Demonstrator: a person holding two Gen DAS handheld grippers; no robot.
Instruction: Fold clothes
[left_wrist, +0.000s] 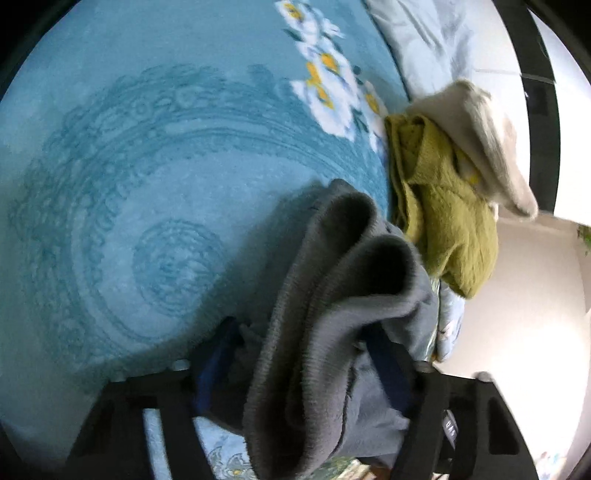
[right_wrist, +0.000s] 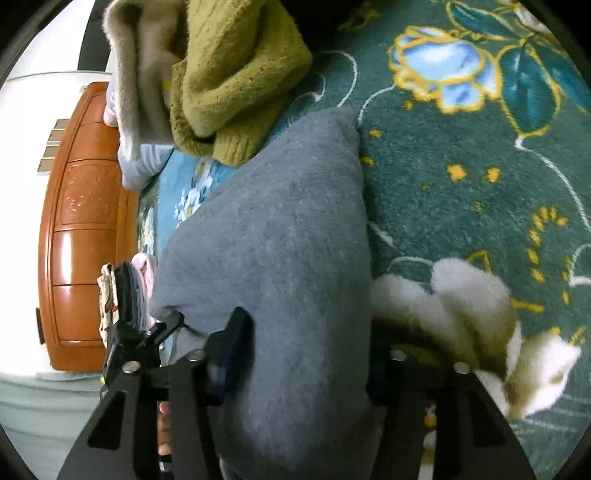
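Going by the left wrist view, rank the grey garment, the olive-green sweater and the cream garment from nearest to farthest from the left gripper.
1. The grey garment: bunched between the fingers of the left gripper, at the bottom centre.
2. The olive-green sweater: beyond it, up and to the right.
3. The cream garment: farthest, lying on the sweater's far side near the right edge.

3 garments lie on 1 floral blanket (left_wrist: 147, 166): 1 grey (left_wrist: 332, 295), 1 olive (left_wrist: 443, 206), 1 cream (left_wrist: 491, 147).
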